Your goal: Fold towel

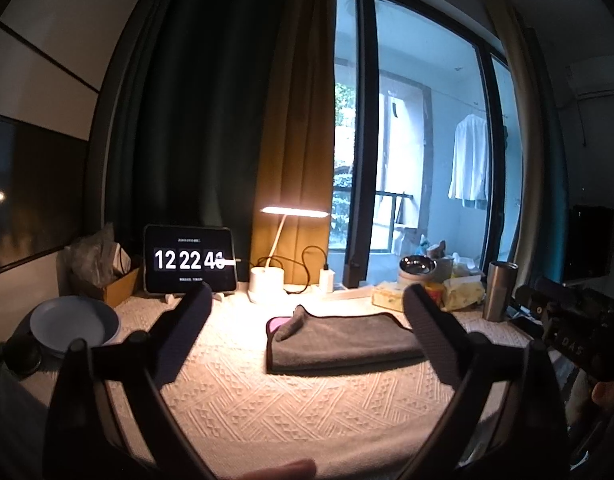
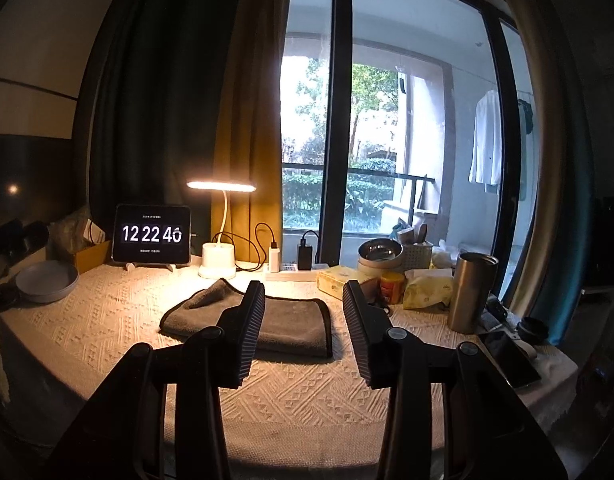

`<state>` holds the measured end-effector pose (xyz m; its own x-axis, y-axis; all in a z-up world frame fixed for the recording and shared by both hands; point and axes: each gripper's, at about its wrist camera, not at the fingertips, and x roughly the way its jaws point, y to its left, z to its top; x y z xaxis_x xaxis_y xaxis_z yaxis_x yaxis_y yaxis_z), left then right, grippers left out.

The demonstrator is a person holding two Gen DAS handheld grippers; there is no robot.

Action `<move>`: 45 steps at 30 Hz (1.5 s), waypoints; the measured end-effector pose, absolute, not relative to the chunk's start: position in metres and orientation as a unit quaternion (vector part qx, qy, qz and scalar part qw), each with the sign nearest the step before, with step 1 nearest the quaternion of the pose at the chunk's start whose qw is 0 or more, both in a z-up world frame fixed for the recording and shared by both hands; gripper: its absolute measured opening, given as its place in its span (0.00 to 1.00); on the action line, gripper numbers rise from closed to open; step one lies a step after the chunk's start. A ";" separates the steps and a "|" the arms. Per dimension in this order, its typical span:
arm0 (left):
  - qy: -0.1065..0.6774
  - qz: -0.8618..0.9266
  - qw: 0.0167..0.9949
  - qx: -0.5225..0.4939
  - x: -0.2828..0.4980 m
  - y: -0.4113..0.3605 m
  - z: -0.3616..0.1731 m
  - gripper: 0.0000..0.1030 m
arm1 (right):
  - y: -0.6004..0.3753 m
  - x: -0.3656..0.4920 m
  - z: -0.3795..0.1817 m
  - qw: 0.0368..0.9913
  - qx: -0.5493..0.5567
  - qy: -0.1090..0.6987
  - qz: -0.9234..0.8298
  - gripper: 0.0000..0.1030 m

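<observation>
We see grey towel [image 2: 259, 320] folded on table [image 2: 307, 400], far-left corner rumpled. Our left gripper [image 1: 307, 336] spread wide, right gripper [image 2: 303, 328] spread, both empty above table.

folded grey towel [image 1: 339, 340], left gripper [image 1: 307, 320] agape

Towel [image 2: 283, 326] partly hidden behind right tongs [image 2: 303, 296], clock [image 1: 191, 259] seconds blurred

Tablet clock [image 2: 151, 234] reads 12 22 40 — smaller lines illegible.
</observation>
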<state>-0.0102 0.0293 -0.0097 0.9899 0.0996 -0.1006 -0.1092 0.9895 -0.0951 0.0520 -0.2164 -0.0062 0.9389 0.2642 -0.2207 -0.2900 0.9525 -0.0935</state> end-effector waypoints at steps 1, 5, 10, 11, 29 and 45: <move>0.048 0.053 0.996 -0.052 -0.010 0.029 -0.010 0.95 | -0.216 0.052 -0.007 0.983 -0.062 0.103 0.141 0.42; 0.049 0.055 0.996 -0.053 -0.010 0.029 -0.009 0.95 | -0.217 0.052 -0.007 0.982 -0.062 0.104 0.142 0.42; 0.051 0.055 0.996 -0.054 -0.010 0.029 -0.009 0.95 | -0.217 0.053 -0.008 0.983 -0.061 0.104 0.141 0.43; 0.051 0.055 0.996 -0.054 -0.010 0.029 -0.009 0.95 | -0.217 0.053 -0.008 0.983 -0.061 0.104 0.141 0.43; 0.052 0.055 0.996 -0.055 -0.009 0.031 -0.009 0.95 | -0.218 0.053 -0.009 0.983 -0.061 0.106 0.139 0.44; 0.058 0.061 0.995 -0.054 -0.006 0.034 -0.012 0.95 | -0.216 0.056 -0.011 0.982 -0.059 0.110 0.139 0.48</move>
